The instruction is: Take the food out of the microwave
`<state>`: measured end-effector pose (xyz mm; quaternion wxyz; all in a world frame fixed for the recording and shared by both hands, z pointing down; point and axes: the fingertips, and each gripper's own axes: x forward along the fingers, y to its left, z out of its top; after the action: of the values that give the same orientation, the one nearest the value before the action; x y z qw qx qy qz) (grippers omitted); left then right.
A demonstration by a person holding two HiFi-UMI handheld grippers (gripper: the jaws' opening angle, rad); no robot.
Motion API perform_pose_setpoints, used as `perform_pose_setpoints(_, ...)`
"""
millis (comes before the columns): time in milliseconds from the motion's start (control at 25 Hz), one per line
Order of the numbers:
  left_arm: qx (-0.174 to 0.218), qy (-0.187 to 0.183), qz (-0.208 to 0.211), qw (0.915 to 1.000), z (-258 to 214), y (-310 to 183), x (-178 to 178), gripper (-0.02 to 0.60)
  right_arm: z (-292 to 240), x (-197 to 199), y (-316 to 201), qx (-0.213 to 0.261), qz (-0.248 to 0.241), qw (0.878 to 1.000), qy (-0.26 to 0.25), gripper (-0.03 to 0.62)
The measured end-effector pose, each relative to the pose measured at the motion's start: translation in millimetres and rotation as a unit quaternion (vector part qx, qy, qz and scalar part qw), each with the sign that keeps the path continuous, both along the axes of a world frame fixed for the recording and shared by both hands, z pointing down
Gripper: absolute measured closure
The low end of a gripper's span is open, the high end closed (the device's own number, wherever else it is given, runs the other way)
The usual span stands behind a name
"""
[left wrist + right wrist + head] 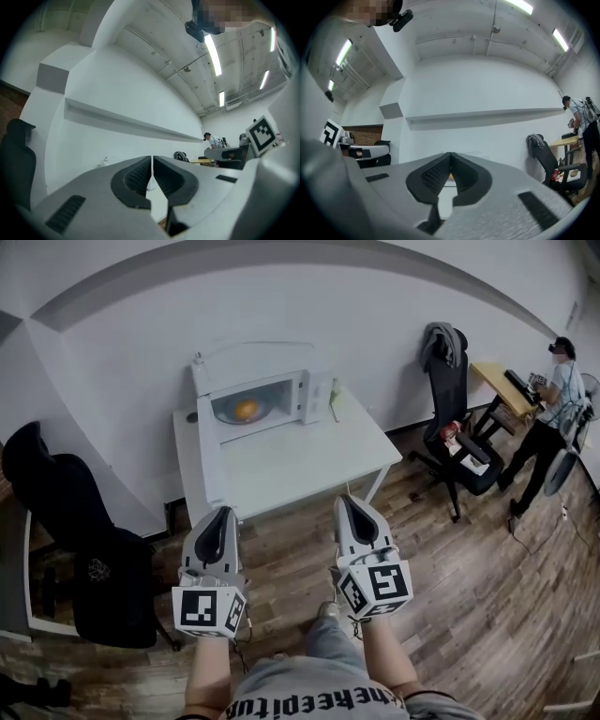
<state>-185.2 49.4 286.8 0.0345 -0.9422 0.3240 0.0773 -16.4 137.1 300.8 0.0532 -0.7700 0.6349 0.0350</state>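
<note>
Food point(247, 410), an orange lump on a plate, is sitting inside the microwave point(319, 395), well ahead of both grippers. Nearest, two bare forearms are stretching forward side by side, roughly level. Left gripper point(221, 512) is pressing its jaws together on nothing; right gripper point(354, 501) is likewise clenching, empty. Both are hovering at the near edge of the white table point(309, 460), which is carrying the microwave by the wall. Right gripper view alone is catching an orange speck of the food beyond its pads point(433, 177). Left gripper view is catching ceiling strip lights point(213, 51). Head view alone is showing the wooden floor point(469, 596).
</note>
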Motion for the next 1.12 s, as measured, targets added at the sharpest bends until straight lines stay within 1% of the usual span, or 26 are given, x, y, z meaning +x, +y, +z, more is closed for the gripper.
perform_pose_setpoints(200, -0.005, -0.002, -0.016, 0.9999, -9.0, -13.9, 38.2, 0.568, -8.4, 38.4, -23.8, 0.001, -0.021, 1.000, 0.001, 0.588)
perform_pose_setpoints(480, 0.004, 0.003, -0.033, 0.9994, -5.5, -31.6, 87.7, 0.568, -12.8, 88.6, -48.7, 0.002, -0.047, 0.999, 0.003, 0.588)
perform_pose_setpoints(760, -0.007, 0.001, -0.061, 0.9981, -14.1, -40.9, 137.7, 0.568, -13.2, 136.5, -63.5, -0.001, -0.074, 0.997, 0.008, 0.588)
perform_pose_setpoints(960, -0.004, 0.006, -0.079, 0.9968, -5.9, -43.6, 161.3, 0.568, -8.1, 160.5, -70.8, -0.003, -0.096, 0.995, 0.011, 0.588)
perform_pose_setpoints(1120, -0.005, 0.000, -0.085, 0.9963, 1.2, -48.5, 173.4, 0.568, -1.2, 171.8, -79.0, 0.000, -0.105, 0.995, 0.005, 0.588)
